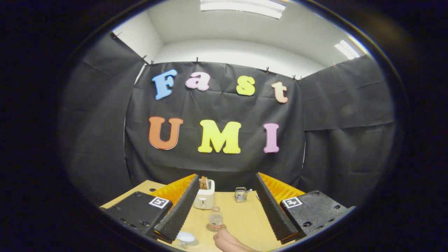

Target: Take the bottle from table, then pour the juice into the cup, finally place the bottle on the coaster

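Bottle [216,218] upright low in the middle of the picture, on the table [245,218] between the fingers of the gripper [227,176], apparently standing on the round coaster [216,229], which is where the task wants it last. Fits either an end state or a bottle waiting there to be lifted; not settled from here. Gripper spread wide, pinching nothing, both fingers well clear of the bottle.

Cup [185,237] at lower left of the bottle, near the left finger; too small to tell whether holding juice. Hand [229,241] at the bottom centre, just below and right of the bottle.

Risks, as judgement:
- Small, narrow bottle: likely to tip at a glancing touch from one finger or from the hand so close by.
- Cup near the left finger: easily clipped and knocked over by any sweep on that side.
- Toaster [204,196] and wire basket [240,194] further up the picture: obstacles to an overshoot.
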A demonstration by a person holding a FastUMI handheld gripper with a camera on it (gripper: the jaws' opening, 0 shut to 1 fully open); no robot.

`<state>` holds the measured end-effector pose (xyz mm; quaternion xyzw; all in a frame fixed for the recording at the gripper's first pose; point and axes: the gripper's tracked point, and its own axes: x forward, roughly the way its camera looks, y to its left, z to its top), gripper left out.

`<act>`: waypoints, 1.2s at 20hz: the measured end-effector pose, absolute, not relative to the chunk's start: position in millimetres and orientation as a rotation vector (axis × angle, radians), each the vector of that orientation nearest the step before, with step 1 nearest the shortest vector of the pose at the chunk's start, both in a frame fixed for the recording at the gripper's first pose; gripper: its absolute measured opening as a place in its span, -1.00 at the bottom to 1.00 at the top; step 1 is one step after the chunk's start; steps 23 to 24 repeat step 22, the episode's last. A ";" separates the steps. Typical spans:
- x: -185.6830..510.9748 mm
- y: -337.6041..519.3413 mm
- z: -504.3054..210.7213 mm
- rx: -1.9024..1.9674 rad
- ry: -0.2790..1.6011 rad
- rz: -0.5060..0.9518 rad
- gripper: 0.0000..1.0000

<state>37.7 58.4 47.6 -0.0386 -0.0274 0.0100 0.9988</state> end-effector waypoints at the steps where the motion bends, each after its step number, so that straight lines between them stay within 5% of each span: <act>1: 26.6 60.5 52.1 -0.077 -0.068 0.027 1.00; 10: -27.1 49.1 73.1 -0.040 -0.120 0.020 1.00; 24: -14.0 51.5 48.8 -0.041 -0.057 0.023 1.00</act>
